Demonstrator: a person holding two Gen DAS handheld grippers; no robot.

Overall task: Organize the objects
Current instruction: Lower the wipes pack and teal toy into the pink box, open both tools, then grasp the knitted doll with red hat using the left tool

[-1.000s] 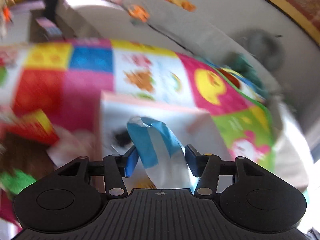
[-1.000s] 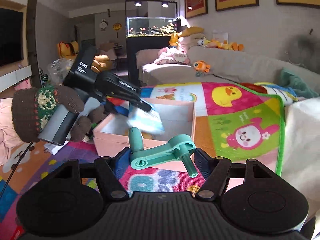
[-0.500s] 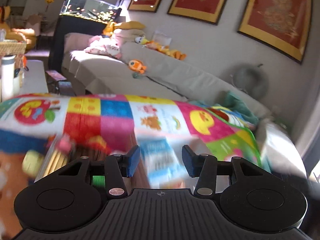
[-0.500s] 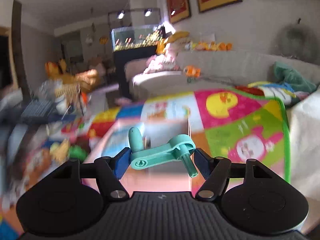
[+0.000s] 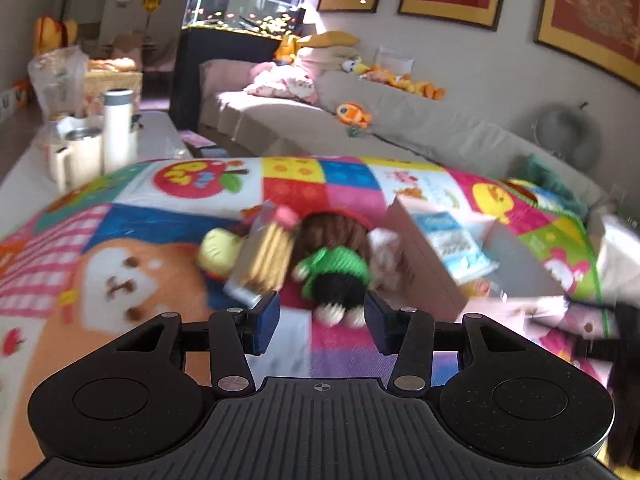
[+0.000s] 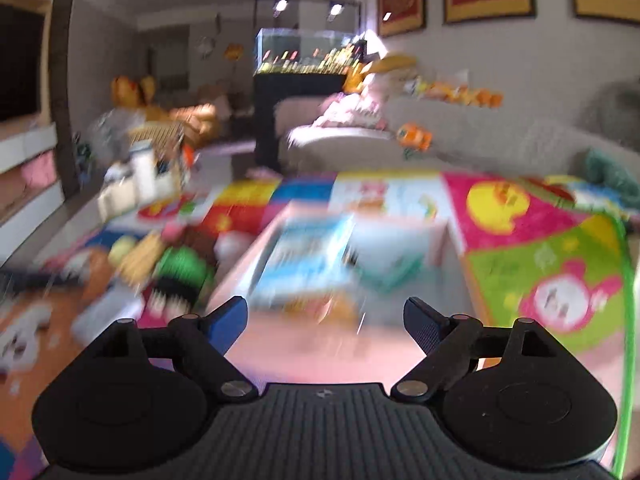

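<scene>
A pink box [image 5: 424, 268] stands on the colourful play mat, with a blue and white packet [image 5: 452, 240] lying inside. It also shows, blurred, in the right wrist view [image 6: 320, 336], with the packet [image 6: 308, 256] and a teal shape [image 6: 388, 268] in it. My left gripper [image 5: 320, 314] is open and empty, just in front of a knitted green, black and brown toy [image 5: 336, 268] left of the box. A biscuit pack [image 5: 264, 256] and a yellow toy [image 5: 218, 250] lie beside it. My right gripper [image 6: 324, 322] is wide open and empty above the box's near edge.
The play mat [image 5: 160, 220] covers the surface. A low table with a white bottle [image 5: 119, 128] and cups stands at the far left. A grey sofa [image 5: 360, 128] with plush toys runs along the back wall. A fish tank [image 5: 240, 12] stands behind.
My left gripper let go of the blue packet into the box and swung left to the knitted toy. My right gripper opened and the teal plastic crank is no longer between its fingers.
</scene>
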